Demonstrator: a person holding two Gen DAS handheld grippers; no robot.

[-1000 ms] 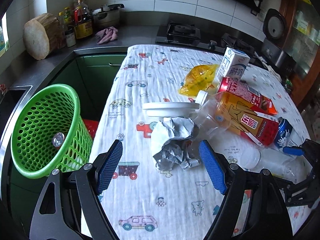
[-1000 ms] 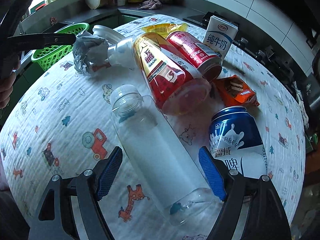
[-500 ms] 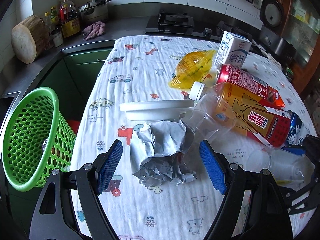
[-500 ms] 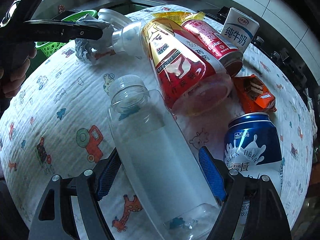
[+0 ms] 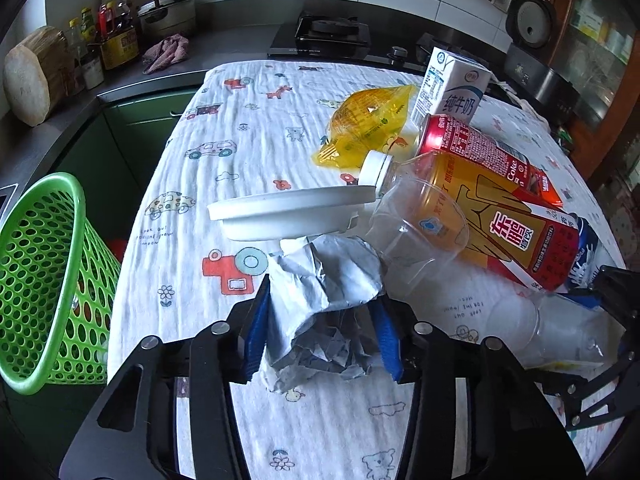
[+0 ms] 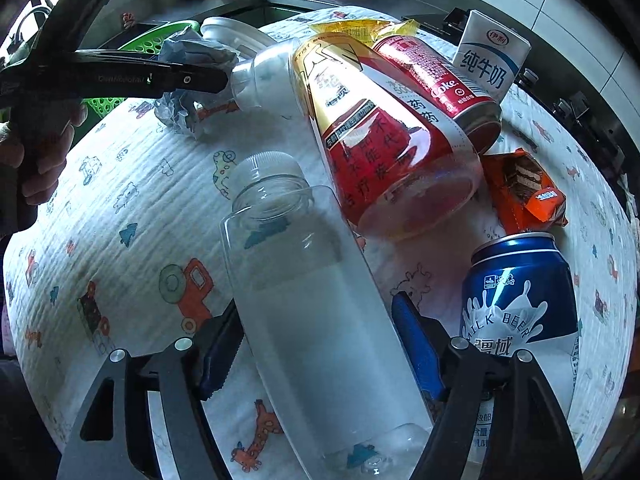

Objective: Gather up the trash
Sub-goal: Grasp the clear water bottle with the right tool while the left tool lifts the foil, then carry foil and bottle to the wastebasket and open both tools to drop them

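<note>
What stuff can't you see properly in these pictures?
- Basket: left view, its bottom is cut off by the edge; right view, the left gripper hides most.
- Blue can: left view, mostly behind the orange bottle.
- Clear bottle: right view, base blurred at the bottom edge.

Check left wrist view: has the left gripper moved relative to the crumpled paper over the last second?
Yes. The left gripper has advanced onto the crumpled paper, which lay ahead of it a second ago; its jaws are closing with the paper between them.

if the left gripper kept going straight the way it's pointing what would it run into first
The crumpled paper already sits between the closing jaws of the left gripper, so that comes first. Just beyond it, probably the white lid, though depth is hard to judge.
</note>
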